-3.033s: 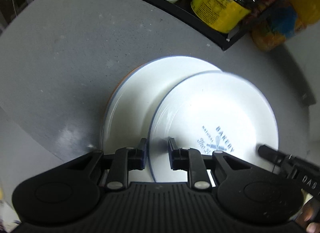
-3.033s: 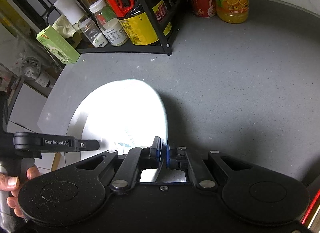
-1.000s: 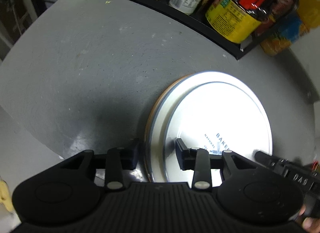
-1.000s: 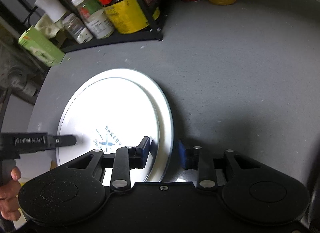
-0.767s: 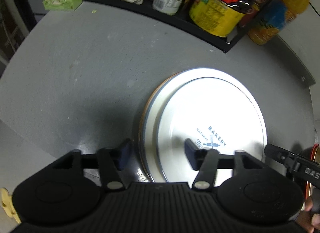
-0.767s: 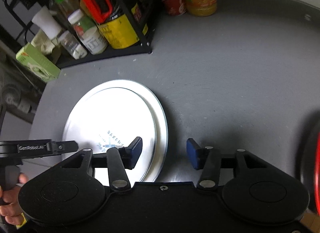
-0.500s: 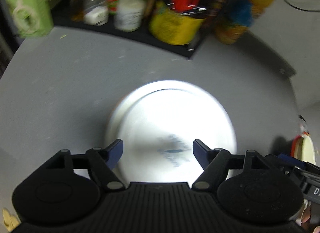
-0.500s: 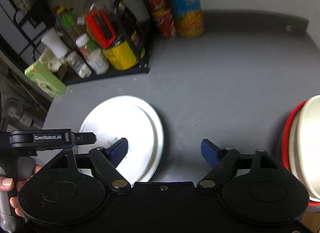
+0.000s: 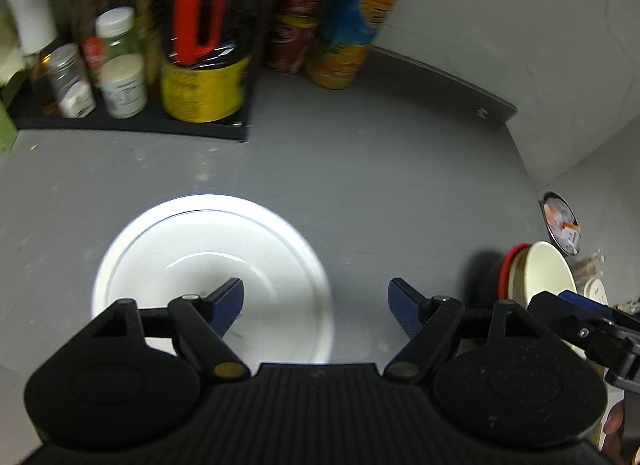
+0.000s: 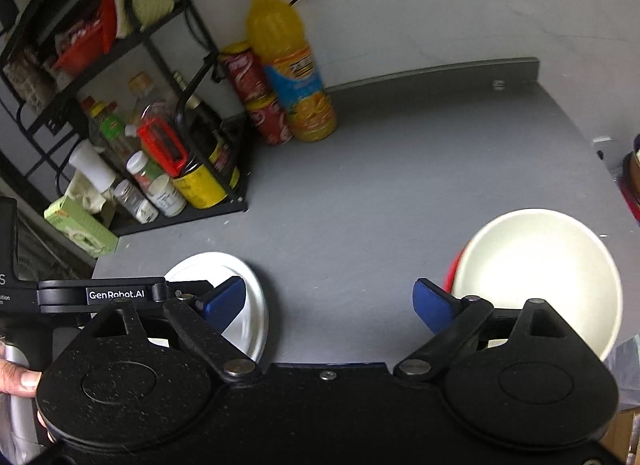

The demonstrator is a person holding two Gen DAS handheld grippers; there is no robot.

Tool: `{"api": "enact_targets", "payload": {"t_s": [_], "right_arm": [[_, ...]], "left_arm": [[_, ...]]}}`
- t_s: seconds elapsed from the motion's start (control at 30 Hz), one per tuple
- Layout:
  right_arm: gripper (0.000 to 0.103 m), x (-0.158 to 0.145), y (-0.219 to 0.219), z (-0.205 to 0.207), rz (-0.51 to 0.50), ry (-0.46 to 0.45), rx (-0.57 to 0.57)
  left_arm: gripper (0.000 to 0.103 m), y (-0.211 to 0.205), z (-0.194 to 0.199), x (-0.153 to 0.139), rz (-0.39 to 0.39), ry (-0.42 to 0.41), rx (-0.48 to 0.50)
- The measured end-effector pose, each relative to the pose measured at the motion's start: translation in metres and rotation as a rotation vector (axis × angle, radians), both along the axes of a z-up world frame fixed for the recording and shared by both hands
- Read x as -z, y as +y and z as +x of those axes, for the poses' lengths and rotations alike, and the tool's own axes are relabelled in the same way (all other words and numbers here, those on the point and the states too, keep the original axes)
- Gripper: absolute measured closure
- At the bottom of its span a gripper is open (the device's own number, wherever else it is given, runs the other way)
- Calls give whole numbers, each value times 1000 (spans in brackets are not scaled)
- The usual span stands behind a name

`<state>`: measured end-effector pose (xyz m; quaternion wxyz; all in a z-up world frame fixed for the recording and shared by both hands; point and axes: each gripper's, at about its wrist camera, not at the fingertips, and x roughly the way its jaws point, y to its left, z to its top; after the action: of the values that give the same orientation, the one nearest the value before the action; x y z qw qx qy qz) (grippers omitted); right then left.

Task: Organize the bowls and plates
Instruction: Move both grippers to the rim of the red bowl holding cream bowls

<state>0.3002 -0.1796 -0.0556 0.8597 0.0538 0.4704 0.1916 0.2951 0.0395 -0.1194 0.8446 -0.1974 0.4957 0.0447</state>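
You can read "GenRobot.AI" in white on the left gripper's black body [image 10: 116,294], seen in your right wrist view. Bottle and can labels on the rack are too blurred to read.

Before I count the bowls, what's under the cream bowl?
A red rim peeks out beneath the cream bowl, probably another dish. Its body and anything lower are covered.

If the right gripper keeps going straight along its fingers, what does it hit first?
Probably bare grey tabletop. The open right gripper points down between the white plates and the cream bowl, with nothing between its fingers; depth is uncertain.
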Motion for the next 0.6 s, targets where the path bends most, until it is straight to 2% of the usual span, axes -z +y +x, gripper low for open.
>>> {"api": "enact_targets", "payload": {"t_s": [0.43,0.6], "right_arm": [[6,-12,-82,5,34,-44,90],[6,-8,-116,9,48,-40,133]], "left_arm": [[25,-79,35,-31,-2,-38,68],[25,-114,47,-33,5,-45,101]]}}
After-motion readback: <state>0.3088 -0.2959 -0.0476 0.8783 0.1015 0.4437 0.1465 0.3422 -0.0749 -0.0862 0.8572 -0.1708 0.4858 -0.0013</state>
